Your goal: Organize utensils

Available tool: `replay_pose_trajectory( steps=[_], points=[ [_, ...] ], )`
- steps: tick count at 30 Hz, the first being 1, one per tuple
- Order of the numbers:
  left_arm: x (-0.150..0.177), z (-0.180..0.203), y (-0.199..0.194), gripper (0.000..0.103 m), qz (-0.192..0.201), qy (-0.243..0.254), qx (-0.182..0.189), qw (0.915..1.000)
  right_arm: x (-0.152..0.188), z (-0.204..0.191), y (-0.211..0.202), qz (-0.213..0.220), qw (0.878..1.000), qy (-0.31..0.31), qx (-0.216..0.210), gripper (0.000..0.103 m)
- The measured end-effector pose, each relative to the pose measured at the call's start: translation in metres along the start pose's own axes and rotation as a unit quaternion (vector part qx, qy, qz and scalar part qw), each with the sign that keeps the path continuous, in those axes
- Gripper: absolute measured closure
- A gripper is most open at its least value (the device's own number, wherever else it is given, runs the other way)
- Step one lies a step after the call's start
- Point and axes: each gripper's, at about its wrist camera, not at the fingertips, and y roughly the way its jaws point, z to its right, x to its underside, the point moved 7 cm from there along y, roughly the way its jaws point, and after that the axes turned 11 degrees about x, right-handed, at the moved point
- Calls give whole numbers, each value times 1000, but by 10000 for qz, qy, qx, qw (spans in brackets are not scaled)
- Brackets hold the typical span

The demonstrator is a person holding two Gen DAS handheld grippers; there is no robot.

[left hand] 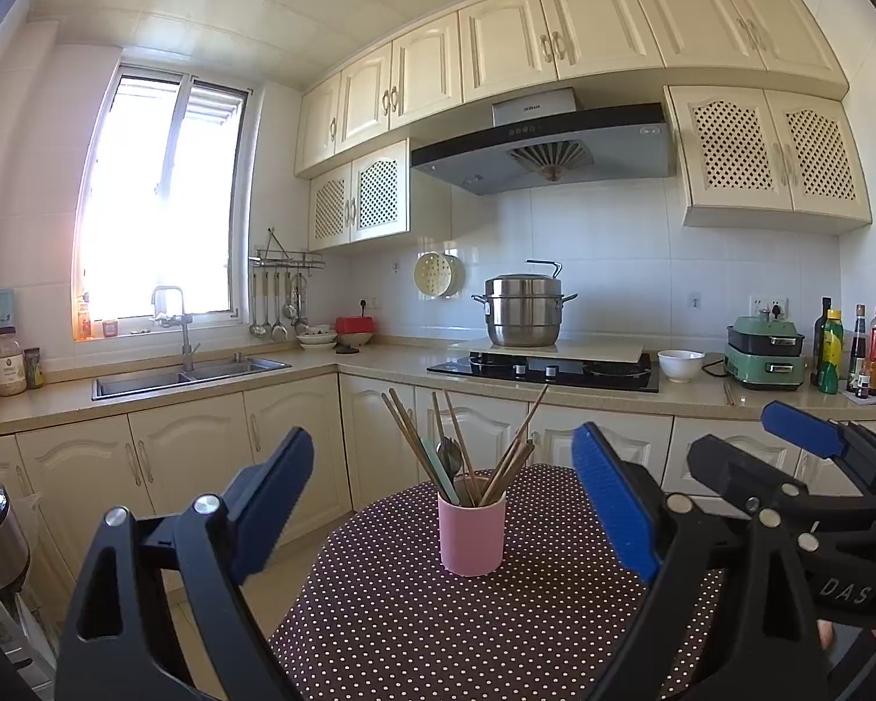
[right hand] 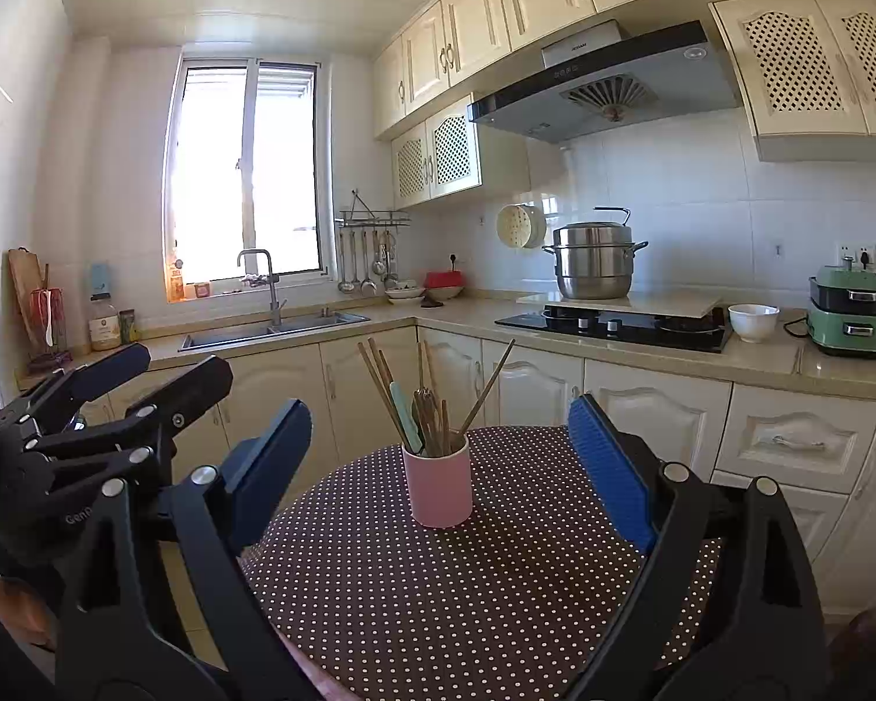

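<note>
A pink cup [left hand: 472, 534] stands upright on a round table with a brown polka-dot cloth [left hand: 414, 631]. It holds several wooden chopsticks [left hand: 406, 429], a metal spoon [left hand: 449, 455] and a pale green utensil. My left gripper [left hand: 444, 502] is open and empty, held back from the cup, jaws wide either side of it. My right gripper [right hand: 441, 467] is open and empty too, facing the same cup [right hand: 438, 488] on the cloth [right hand: 467, 596]. Each gripper shows in the other's view: the right one [left hand: 788, 455] and the left one [right hand: 140, 380].
An L-shaped kitchen counter [left hand: 379, 362] runs behind the table, with a sink [left hand: 187, 377], a black hob [left hand: 543, 371] bearing a steel steamer pot [left hand: 522, 309], a white bowl [left hand: 680, 363], a green appliance [left hand: 765, 353] and bottles [left hand: 847, 350]. Ladles hang on a wall rack [left hand: 280, 304].
</note>
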Motion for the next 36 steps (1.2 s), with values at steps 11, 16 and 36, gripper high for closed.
replay_pose_trajectory(
  steps=[11, 16, 36],
  points=[
    [3, -2, 5, 15, -34, 12, 5, 10000, 3, 0, 1, -17, 10000, 18, -8, 15],
    [3, -1, 4, 15, -37, 10, 7, 10000, 2, 0, 1, -16, 10000, 16, -5, 15],
    [10, -7, 11, 15, -104, -11, 6, 9999, 4, -2, 7, -59, 10000, 18, -15, 15]
  ],
)
